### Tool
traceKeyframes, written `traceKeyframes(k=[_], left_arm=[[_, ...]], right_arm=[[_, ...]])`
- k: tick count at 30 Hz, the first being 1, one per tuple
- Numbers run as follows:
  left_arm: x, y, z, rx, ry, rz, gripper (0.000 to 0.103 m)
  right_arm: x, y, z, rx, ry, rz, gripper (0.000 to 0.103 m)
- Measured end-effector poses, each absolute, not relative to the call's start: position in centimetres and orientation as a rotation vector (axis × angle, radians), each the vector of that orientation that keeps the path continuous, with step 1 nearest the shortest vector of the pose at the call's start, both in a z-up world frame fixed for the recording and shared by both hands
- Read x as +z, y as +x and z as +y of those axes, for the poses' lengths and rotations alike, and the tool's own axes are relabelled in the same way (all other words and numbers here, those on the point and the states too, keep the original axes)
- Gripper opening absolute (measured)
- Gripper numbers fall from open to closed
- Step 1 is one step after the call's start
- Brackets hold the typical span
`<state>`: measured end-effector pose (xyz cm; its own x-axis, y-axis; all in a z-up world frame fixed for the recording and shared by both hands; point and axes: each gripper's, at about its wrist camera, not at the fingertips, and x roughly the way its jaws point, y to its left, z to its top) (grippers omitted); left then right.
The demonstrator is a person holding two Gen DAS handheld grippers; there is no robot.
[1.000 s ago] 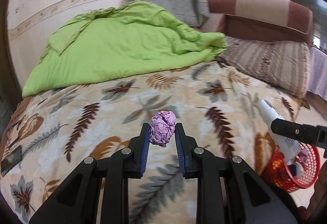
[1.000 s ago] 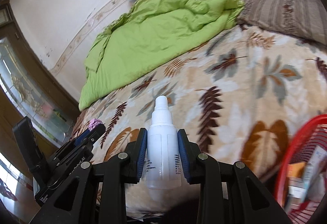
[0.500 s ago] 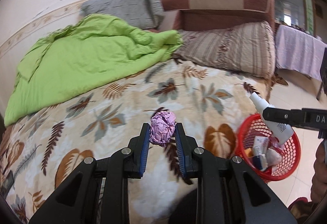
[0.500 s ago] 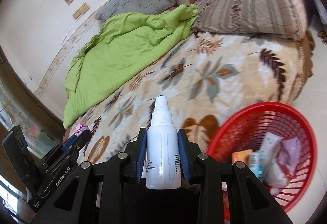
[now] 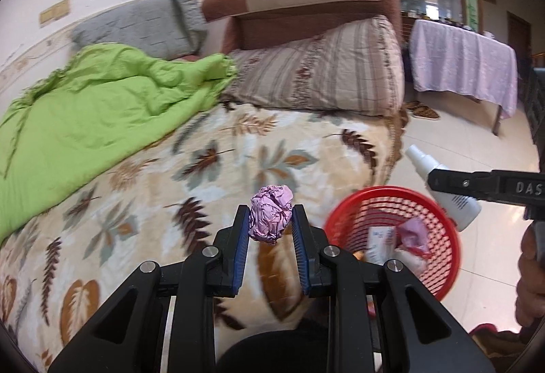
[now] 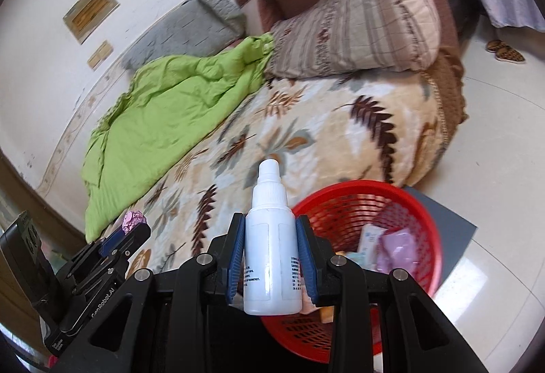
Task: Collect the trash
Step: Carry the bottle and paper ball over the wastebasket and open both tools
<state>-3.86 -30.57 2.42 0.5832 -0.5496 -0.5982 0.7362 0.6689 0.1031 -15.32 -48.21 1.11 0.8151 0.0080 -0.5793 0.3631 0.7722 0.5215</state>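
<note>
My left gripper (image 5: 270, 219) is shut on a crumpled pink paper ball (image 5: 271, 213), held over the bed's near corner, left of the red basket (image 5: 439, 265). That paper ball (image 6: 133, 219) and the left gripper (image 6: 127, 235) also show at the lower left of the right wrist view. My right gripper (image 6: 270, 233) is shut on a white plastic spray bottle (image 6: 271, 253), upright between the blue pads, just left of and above the red basket (image 6: 340, 199). In the left wrist view the same bottle (image 5: 446, 192) hangs above the basket's right rim. Several wrappers lie in the basket.
The bed carries a leaf-patterned blanket (image 5: 211, 175), a green quilt (image 5: 95, 110), a striped pillow (image 5: 320, 76) and a grey pillow (image 5: 143, 27). Pale tiled floor (image 5: 477, 148) surrounds the basket. A table under a lilac cloth (image 5: 463, 66) stands at the far right, slippers beside it.
Both grippers have swung right along the bed with their loads still held. The red basket has come from the frame edge to lie close below both of them.
</note>
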Motion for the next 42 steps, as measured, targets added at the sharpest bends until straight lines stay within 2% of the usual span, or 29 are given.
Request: traceKeyframes(k=[11, 21, 23, 25, 27, 32, 36, 38, 42], left_arm=[[1.4, -5.0, -36.3, -1.061, 0.308, 0.765, 0.024], [-0.4, -4.8, -38.7, -1.091, 0.319, 0.830, 0.024], [-0.6, -4.5, -38.8, -1.088, 0.316, 0.840, 0.030], [-0.8, -4.3, -38.7, -1.078, 0.305, 0.849, 0.052], [-0.8, -4.1, -38.5, -1.073, 0.293, 0.845, 0.061], [-0.5, -3.6, -37.3, -1.045, 0.262, 0.842, 0.071], [0.4, -3.4, -35.3, -0.991, 0.256, 0.780, 0.085], [1.1, -3.3, -33.6, -0.947, 0.262, 0.732, 0.089], [2.2, -3.0, -30.4, -0.871, 0.271, 0.665, 0.096]], right_arm=[[0.2, -17.8, -51.3, -0.274, 0.719, 0.589, 0.033], [-1.1, -17.6, -52.5, -0.281, 0.762, 0.608, 0.033], [-1.3, -17.5, -52.6, -0.283, 0.765, 0.614, 0.034], [-1.4, -17.3, -52.7, -0.294, 0.767, 0.624, 0.036], [-1.4, -17.2, -52.7, -0.296, 0.764, 0.627, 0.045], [-0.8, -17.2, -52.2, -0.342, 0.727, 0.628, 0.062], [0.3, -17.2, -51.3, -0.408, 0.639, 0.630, 0.075], [1.0, -17.0, -50.3, -0.460, 0.566, 0.644, 0.085], [2.0, -16.3, -48.0, -0.559, 0.424, 0.667, 0.092]])
